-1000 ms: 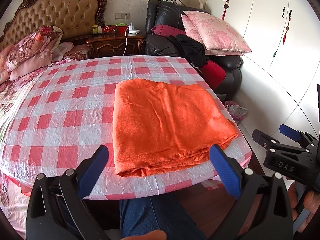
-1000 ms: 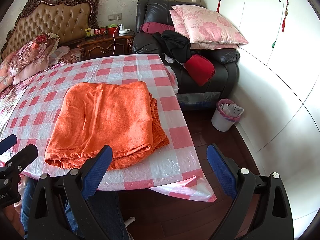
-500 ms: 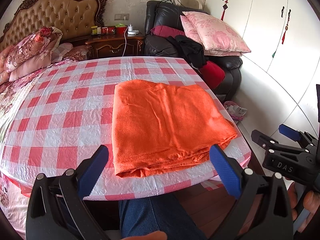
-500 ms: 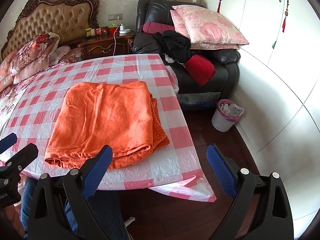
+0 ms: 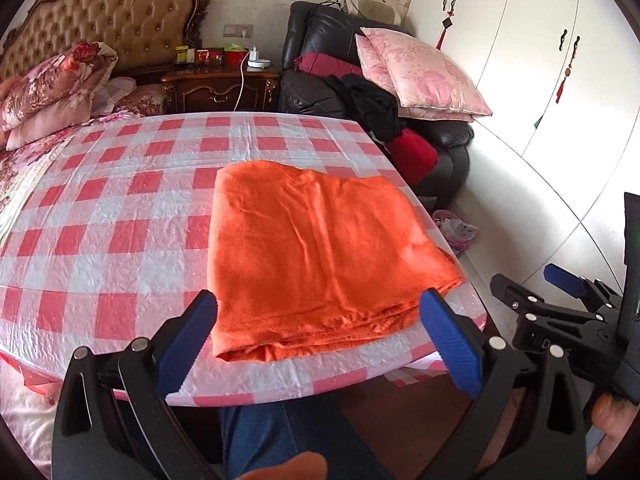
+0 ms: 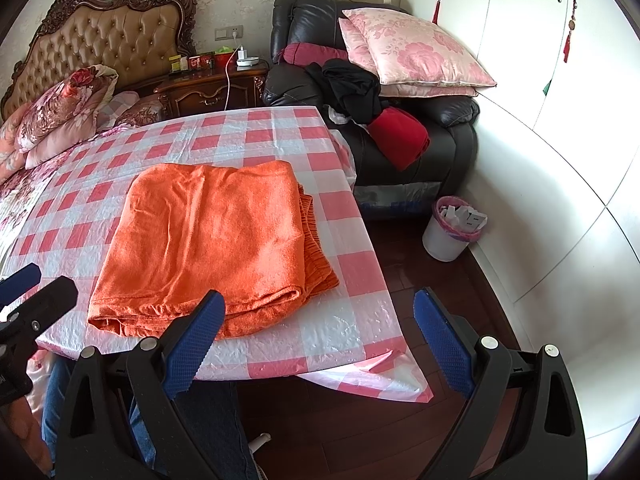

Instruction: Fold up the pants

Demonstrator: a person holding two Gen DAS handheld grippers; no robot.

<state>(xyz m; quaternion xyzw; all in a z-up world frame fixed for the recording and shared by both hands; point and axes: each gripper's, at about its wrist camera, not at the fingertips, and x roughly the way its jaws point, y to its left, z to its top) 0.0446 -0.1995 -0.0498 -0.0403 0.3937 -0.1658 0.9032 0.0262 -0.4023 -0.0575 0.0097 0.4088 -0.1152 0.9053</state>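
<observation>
Orange pants point(image 5: 320, 252) are lying folded into a thick rectangle at the near right of the checked worktop point(image 5: 120, 208), long axis running near to far. Both grippers are hovering off the near edge, fingers spread wide and gripping nothing. The left gripper point(image 5: 318, 330) is facing the stack squarely and looks the nearer; the right gripper point(image 6: 318, 330) is sitting off its right corner. Lower layers are peeking out rightward, their count hard to judge.
</observation>
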